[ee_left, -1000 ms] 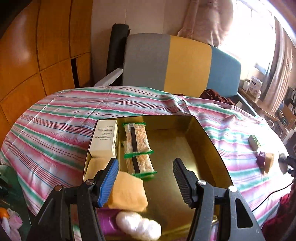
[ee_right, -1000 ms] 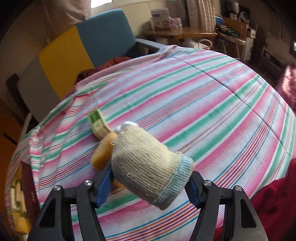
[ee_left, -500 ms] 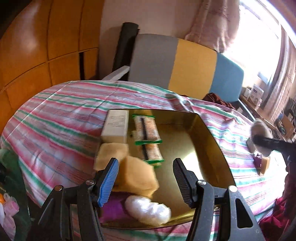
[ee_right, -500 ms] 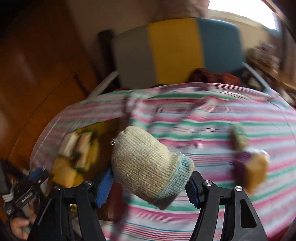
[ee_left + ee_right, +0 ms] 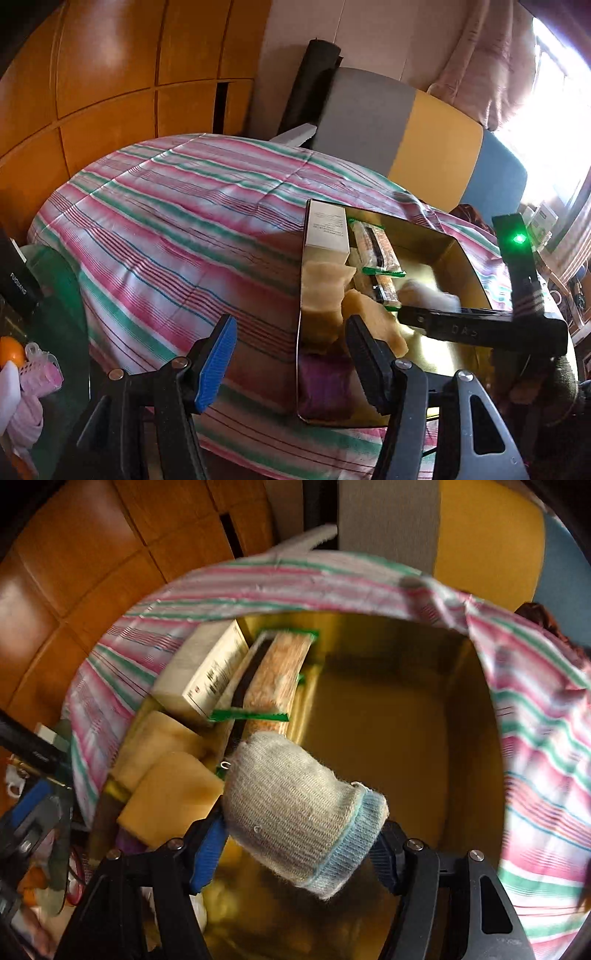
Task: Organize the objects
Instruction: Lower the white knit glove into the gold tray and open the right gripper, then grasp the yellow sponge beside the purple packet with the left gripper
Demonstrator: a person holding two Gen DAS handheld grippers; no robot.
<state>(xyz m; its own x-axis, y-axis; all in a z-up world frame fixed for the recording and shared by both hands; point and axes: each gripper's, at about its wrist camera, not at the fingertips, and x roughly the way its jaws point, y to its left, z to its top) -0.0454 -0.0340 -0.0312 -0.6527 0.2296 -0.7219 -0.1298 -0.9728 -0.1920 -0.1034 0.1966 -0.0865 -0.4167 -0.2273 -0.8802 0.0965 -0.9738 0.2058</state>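
My right gripper is shut on a rolled beige sock with a light blue cuff and holds it over the open gold box. In the left wrist view the right gripper reaches in over the box from the right, the sock blurred at its tip. The box holds a white carton, green-edged snack bars and yellow sponges. My left gripper is open and empty, at the box's near left corner.
The box sits on a pink and green striped cloth. A grey, yellow and blue chair stands behind it, orange wooden panels to the left. A purple item lies at the box's near end. Clutter sits at the far left.
My right gripper has swung left with the sock, from over the bare cloth to above the gold box. My left gripper has drawn back to the left of the box.
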